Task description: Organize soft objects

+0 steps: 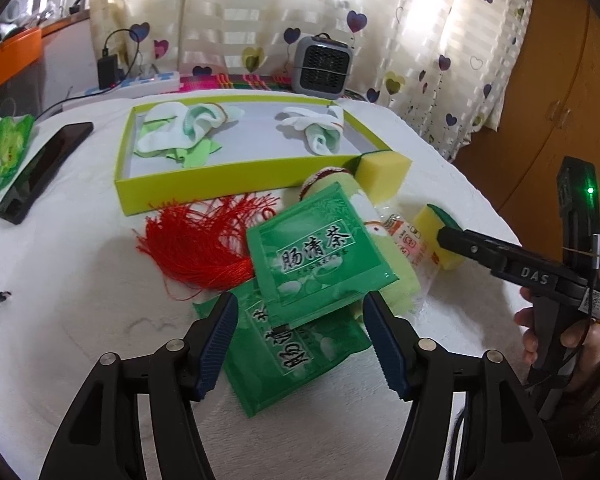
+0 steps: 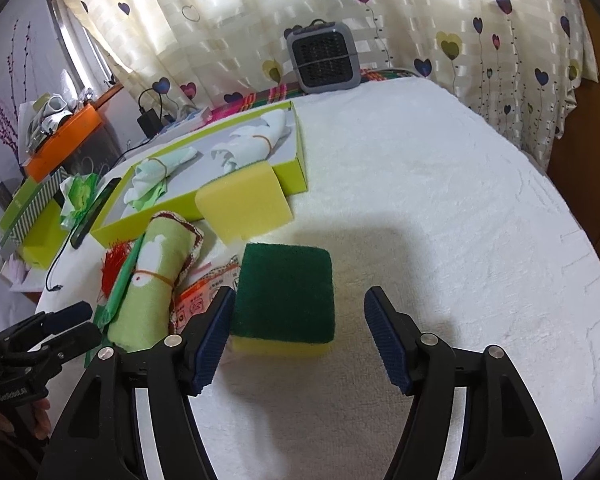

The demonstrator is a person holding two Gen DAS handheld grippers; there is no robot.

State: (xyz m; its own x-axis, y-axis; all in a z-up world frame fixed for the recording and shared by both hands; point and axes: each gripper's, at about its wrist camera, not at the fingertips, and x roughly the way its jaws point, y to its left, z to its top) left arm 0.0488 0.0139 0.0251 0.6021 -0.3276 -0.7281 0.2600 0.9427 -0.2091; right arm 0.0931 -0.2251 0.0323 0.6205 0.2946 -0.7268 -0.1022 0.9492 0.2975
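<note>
The left gripper (image 1: 300, 340) has its fingers spread wide over two green tea packets (image 1: 320, 252) lying one on the other on the white table (image 2: 460, 200). It is not pinching them. The right gripper (image 2: 300, 340) is spread wide too, with a sponge (image 2: 284, 296), green side up, sitting between its fingers, not squeezed. A red tassel (image 1: 196, 248) and a rolled green towel (image 2: 152, 280) lie beside the packets. A second yellow sponge (image 2: 244, 208) leans on the front right corner of the lime tray (image 1: 220, 180). Inside the tray are rolled cloths (image 1: 180, 132), near its back edge.
</note>
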